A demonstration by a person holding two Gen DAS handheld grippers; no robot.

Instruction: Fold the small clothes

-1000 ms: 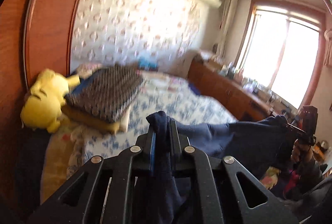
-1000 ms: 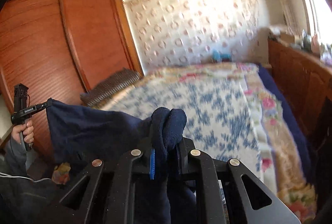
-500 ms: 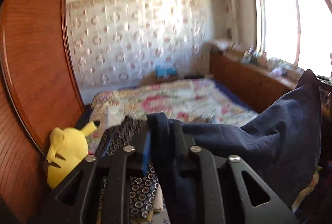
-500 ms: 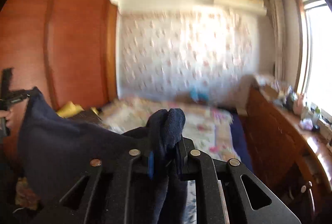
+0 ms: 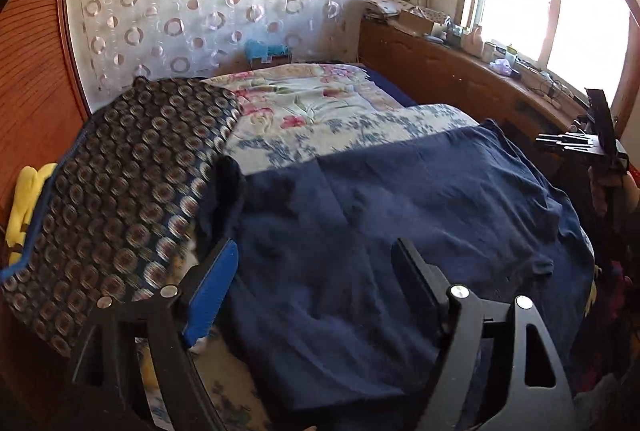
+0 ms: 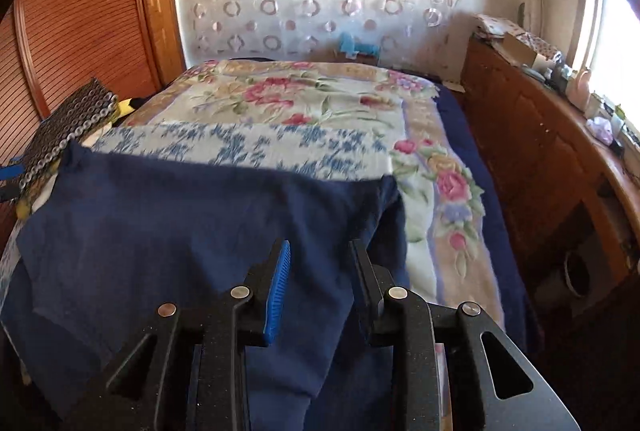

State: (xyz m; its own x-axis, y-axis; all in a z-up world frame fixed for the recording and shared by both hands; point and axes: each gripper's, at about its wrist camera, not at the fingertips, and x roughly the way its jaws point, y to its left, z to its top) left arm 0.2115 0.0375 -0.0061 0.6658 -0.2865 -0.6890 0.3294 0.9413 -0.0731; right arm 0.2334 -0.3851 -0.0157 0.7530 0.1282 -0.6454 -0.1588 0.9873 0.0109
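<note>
At the left edge of the bed (image 5: 320,99) a dotted cushion (image 5: 132,183) overlaps a yellow plush (image 5: 28,199), both hard against the wardrobe (image 6: 80,31). Just right of the cushion, the left gripper (image 5: 312,263) hovers over the near left part of the navy garment (image 5: 400,223). Its jaws are wide and opening, the cloth lying below them and free of the pads. The garment is spread flat across the near end of the bed, long axis running left to right, its far edge straight along the blue-flowered sheet (image 6: 248,147). One far corner stands up a little beside the cushion; the other lies near the right edge of the bed.

The right gripper (image 6: 320,271) sits over the garment's right portion. Its jaws are part open and opening too, with navy cloth under and between the fingers; no pad seems to press on it, though a fold rises close to the right finger. From the left view this gripper (image 5: 576,143) shows at the bed's right edge, past the garment's right side.

By my judgement the garment has just been laid out and the next move is a fold. Each gripper is nearer its own side, so either side edge could be taken and carried toward the middle, across the long axis. Room is tight on the left, where the cushion crowds the cloth. To the right lies a strip of rose-patterned bedding (image 6: 452,191), then the bed edge and a wooden cabinet (image 6: 540,151). Beyond the far edge the bed is open.
</note>
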